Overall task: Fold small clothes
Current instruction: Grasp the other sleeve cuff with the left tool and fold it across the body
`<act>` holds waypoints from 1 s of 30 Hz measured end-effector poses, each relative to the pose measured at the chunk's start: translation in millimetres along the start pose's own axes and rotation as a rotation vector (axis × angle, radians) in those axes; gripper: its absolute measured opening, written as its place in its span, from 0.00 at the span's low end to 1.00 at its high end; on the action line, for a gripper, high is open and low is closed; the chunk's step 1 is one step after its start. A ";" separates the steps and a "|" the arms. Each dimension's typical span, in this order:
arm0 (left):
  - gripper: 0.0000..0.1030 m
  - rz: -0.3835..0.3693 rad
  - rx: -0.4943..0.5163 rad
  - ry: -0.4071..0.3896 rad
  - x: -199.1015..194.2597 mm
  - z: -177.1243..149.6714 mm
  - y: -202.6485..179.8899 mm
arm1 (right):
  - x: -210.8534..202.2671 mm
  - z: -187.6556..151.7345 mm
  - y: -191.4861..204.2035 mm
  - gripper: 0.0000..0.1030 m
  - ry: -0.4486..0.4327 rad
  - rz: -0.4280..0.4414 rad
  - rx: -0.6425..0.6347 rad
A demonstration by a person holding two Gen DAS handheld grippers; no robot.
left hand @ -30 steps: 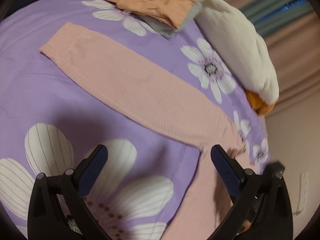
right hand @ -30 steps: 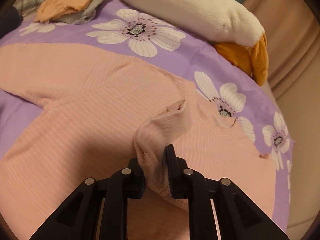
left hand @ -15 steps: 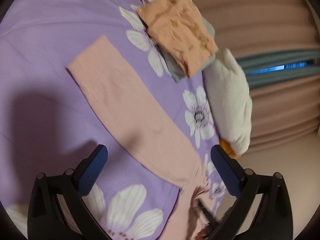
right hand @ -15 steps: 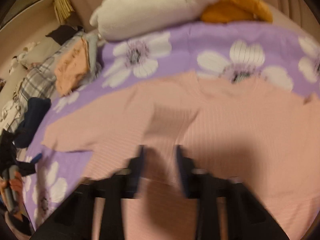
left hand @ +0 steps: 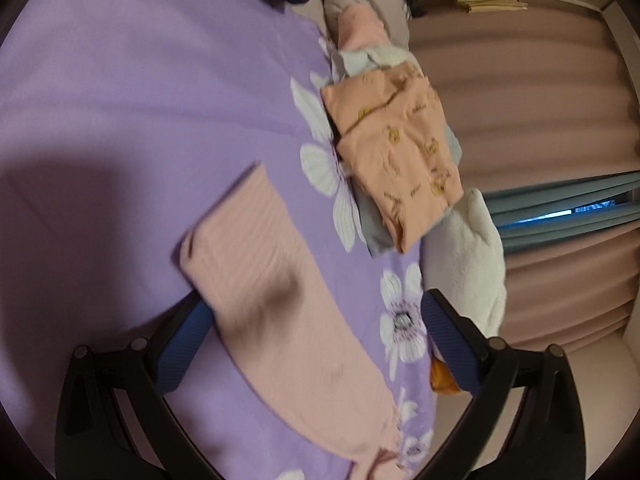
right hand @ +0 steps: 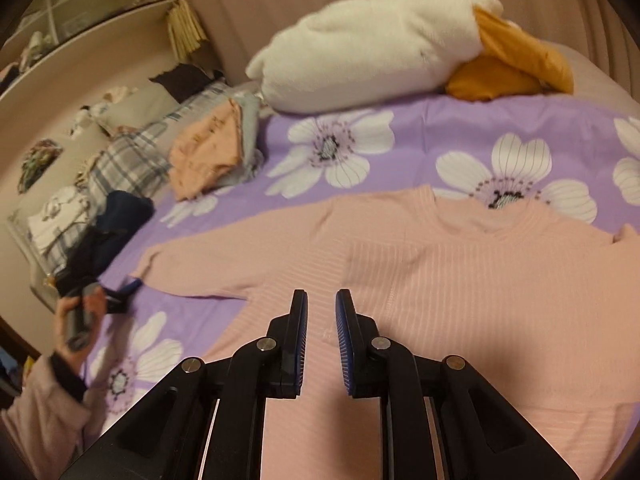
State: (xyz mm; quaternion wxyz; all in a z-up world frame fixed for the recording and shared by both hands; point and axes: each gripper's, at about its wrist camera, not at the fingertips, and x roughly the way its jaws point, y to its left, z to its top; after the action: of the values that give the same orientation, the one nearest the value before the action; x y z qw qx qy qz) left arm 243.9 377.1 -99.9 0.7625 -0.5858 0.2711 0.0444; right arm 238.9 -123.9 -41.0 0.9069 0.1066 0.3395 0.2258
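A pink ribbed long-sleeved top (right hand: 460,276) lies flat on the purple flowered bedspread (right hand: 440,136). Its right sleeve is folded over the chest. Its left sleeve (left hand: 276,292) stretches out across the spread, cuff at the far end. My left gripper (left hand: 316,340) is open, with the sleeve lying between its blue pads, the left pad (left hand: 182,348) at the sleeve's edge. In the right wrist view the left gripper (right hand: 120,294) shows at the sleeve's cuff. My right gripper (right hand: 322,320) hovers over the top's body, jaws slightly apart and empty.
A folded orange printed garment (left hand: 400,148) lies on a grey one near the head of the bed. A white and orange plush (right hand: 380,44) lies behind. Plaid and dark clothes (right hand: 120,168) are piled at the left edge. Shelves (right hand: 80,8) stand beyond.
My right gripper let go of the right sleeve, left it folded on the chest, and drew back. My left gripper moved along the left sleeve toward its cuff.
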 end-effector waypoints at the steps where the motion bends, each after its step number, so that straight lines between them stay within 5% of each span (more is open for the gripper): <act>1: 0.93 0.008 0.007 -0.009 -1.1 1.9 0.5 | -8.0 -0.9 -3.0 0.17 -0.013 0.002 0.011; 2: 0.88 0.036 0.021 -0.021 1.1 2.3 -1.5 | -12.9 -1.4 -5.8 0.17 -0.023 0.010 0.021; 4: 0.35 0.116 0.039 -0.014 8.4 4.3 0.1 | -25.6 -4.7 -12.8 0.17 -0.047 0.016 0.047; 6: 0.04 0.160 0.027 0.041 22.0 4.0 8.1 | -37.8 -8.6 -19.5 0.17 -0.068 0.010 0.065; 11: 0.03 0.242 0.167 0.019 19.0 -7.6 -16.8 | -69.7 -17.1 -38.2 0.17 -0.101 -0.038 0.098; 16: 0.04 0.171 0.440 0.060 13.1 -57.0 -100.2 | -99.0 -28.7 -64.1 0.17 -0.131 -0.078 0.160; 23: 0.04 -0.006 0.733 0.218 18.4 -186.6 -216.3 | -126.6 -48.3 -88.3 0.17 -0.180 -0.071 0.246; 30: 0.05 -0.100 0.946 0.390 40.9 -333.4 -277.4 | -144.2 -62.8 -116.1 0.17 -0.207 -0.074 0.311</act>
State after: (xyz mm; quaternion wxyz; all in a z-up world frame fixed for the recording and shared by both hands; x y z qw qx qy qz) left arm 265.1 -24.8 66.6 0.8806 -0.1865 0.3703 -0.2296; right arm 140.1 -292.5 -46.3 0.9173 0.2554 0.2788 0.1249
